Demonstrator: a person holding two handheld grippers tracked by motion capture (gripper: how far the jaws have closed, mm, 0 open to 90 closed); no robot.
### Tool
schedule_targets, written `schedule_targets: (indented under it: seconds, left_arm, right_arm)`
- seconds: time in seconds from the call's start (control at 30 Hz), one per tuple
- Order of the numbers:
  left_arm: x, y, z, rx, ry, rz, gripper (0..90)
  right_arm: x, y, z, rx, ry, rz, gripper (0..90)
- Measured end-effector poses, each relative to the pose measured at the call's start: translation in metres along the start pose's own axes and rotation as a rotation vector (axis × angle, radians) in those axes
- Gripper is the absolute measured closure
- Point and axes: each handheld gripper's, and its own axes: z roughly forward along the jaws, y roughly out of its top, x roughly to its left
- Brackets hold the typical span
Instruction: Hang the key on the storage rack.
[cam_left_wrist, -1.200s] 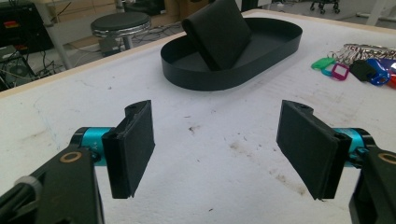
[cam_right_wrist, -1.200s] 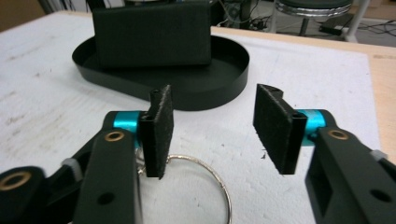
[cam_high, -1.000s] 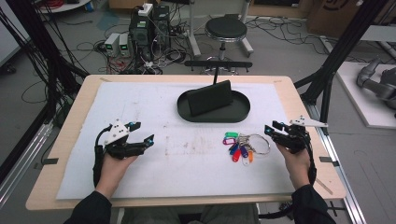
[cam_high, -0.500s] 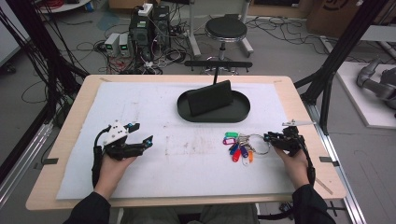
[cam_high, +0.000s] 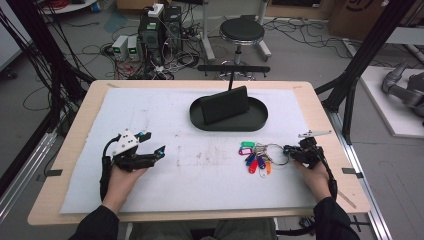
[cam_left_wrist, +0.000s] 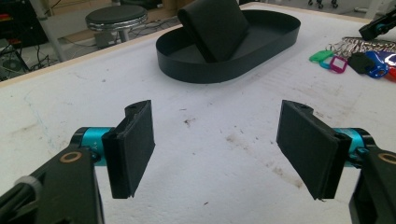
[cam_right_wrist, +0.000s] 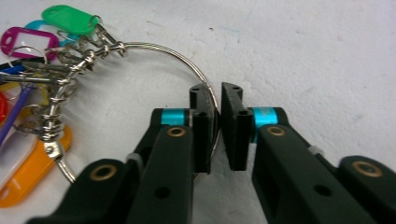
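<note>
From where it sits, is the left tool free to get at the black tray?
Probably yes. The left tool stands open over bare mat, nothing between it and the tray; the keys lie off to the side.

One camera looks down from above the near edge toward the black tray (cam_high: 227, 121). The left gripper camera faces that tray (cam_left_wrist: 261, 51) from low; the right one stares closely at the mat beside it.
</note>
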Motion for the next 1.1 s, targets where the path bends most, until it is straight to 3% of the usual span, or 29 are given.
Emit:
schedule_targets:
  seconds: [0.2,0.27,0.3,0.33,0.37,0.4,0.5,0.7,0.87,1.1]
  left_arm:
    - [-0.002,0.0,0.001,0.002,-0.002,0.006,27.6]
    - [-0.002,0.0,0.001,0.001,-0.001,0.005,27.6]
    - [-0.001,0.0,0.0,0.001,0.002,0.005,27.6]
    - [-0.001,0.001,0.0,0.0,0.003,0.004,27.6]
    - [-0.001,0.001,0.0,0.0,0.003,0.004,27.6]
    - [-0.001,0.001,0.0,-0.001,0.003,0.002,27.6]
    - [-0.001,0.001,0.0,-0.001,0.004,0.007,27.6]
    - [-0.002,0.002,0.001,-0.001,0.001,0.008,27.6]
    - [-0.003,0.002,0.001,0.0,0.001,0.009,27.6]
    - [-0.003,0.002,0.0,-0.005,0.001,0.009,27.6]
  right_arm:
    - [-0.001,0.001,0.0,-0.004,-0.003,0.019,87.7]
    - [-0.005,0.002,-0.007,-0.068,0.008,0.046,87.6]
    - [-0.005,0.002,-0.007,-0.068,0.008,0.046,87.6]
    - [-0.007,0.002,-0.014,-0.126,0.012,0.073,87.7]
    - [-0.007,0.002,-0.014,-0.126,0.012,0.073,87.7]
    - [-0.009,0.002,-0.021,-0.174,0.025,0.094,87.7]
    - [-0.008,0.002,-0.027,-0.231,0.054,0.117,87.7]
    - [-0.001,0.004,-0.031,-0.268,0.083,0.109,87.7]
    - [0.008,0.007,-0.034,-0.324,0.146,0.098,87.4]
    - [0.015,0.008,-0.032,-0.316,0.176,0.081,87.0]
